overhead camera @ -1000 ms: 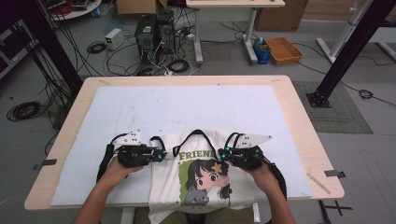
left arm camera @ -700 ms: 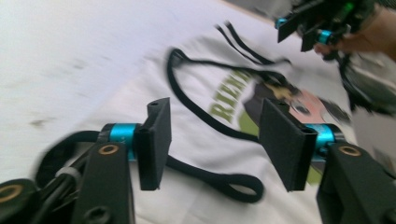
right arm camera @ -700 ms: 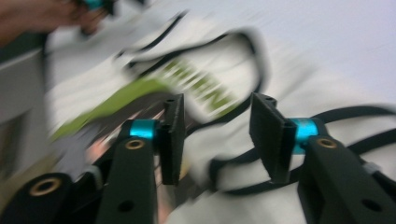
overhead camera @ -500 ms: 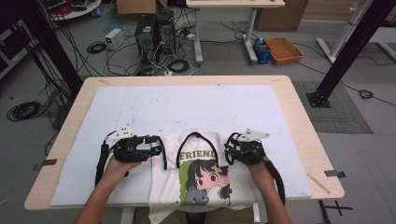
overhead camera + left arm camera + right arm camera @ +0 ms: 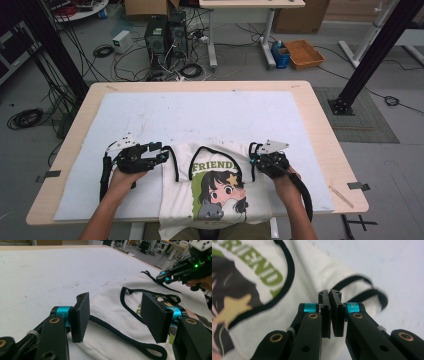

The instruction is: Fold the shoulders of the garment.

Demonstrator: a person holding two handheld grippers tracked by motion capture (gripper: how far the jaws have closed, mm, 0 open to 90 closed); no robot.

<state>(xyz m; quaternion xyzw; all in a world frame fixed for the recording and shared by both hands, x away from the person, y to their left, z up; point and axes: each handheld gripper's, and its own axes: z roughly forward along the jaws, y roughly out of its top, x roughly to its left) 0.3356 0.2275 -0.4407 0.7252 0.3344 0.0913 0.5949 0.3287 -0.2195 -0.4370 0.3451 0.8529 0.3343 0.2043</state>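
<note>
Surface: wooden table (image 5: 325, 130) under a pale blue mat (image 5: 200, 115); lab floor with cables and a computer tower (image 5: 156, 37) behind.
Near edge: white sleeveless shirt (image 5: 175, 200) with black trim and a cartoon print hangs over the table's near edge, between the person's forearms.
Left gripper (image 5: 159, 154): just beside the shirt's left armhole; jaws spread, having just been opening, black trim lying loose below them, pads not pressing.
Right gripper (image 5: 253, 161): at the shirt's right armhole; jaws pressed together after closing just now. No cloth visible between the pads; a pinch of the hem cannot be told.
Mid mat: bare beyond the shirt's neckline.
Far edge: mat stops short of the table rim; wood margin on both sides.
</note>
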